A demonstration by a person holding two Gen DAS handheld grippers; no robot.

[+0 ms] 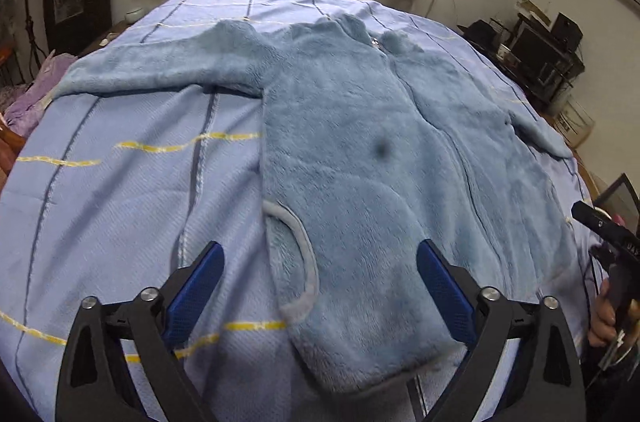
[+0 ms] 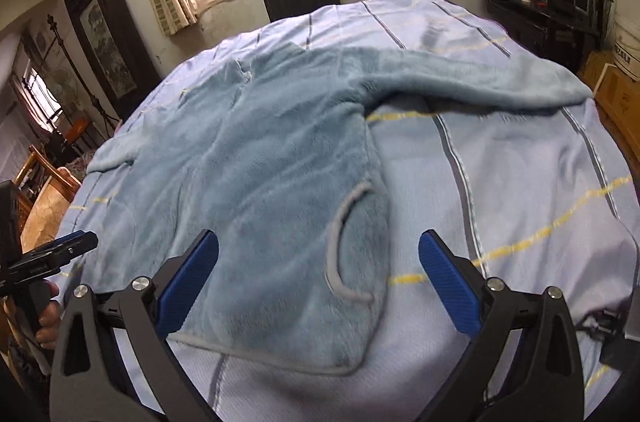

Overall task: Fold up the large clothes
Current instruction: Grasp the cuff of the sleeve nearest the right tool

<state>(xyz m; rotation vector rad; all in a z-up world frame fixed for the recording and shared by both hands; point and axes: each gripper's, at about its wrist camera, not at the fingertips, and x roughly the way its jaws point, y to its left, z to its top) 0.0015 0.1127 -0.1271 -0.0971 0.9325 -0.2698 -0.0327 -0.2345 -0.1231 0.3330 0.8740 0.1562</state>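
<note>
Both my left gripper and right gripper stand spread, empty, the fleece jacket stretching lengthwise ahead, its hem corners between them.

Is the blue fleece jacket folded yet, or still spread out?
Spread out. The jacket lies flat on the striped bedcover, both sleeves stretched out sideways, no fold made yet.
</note>
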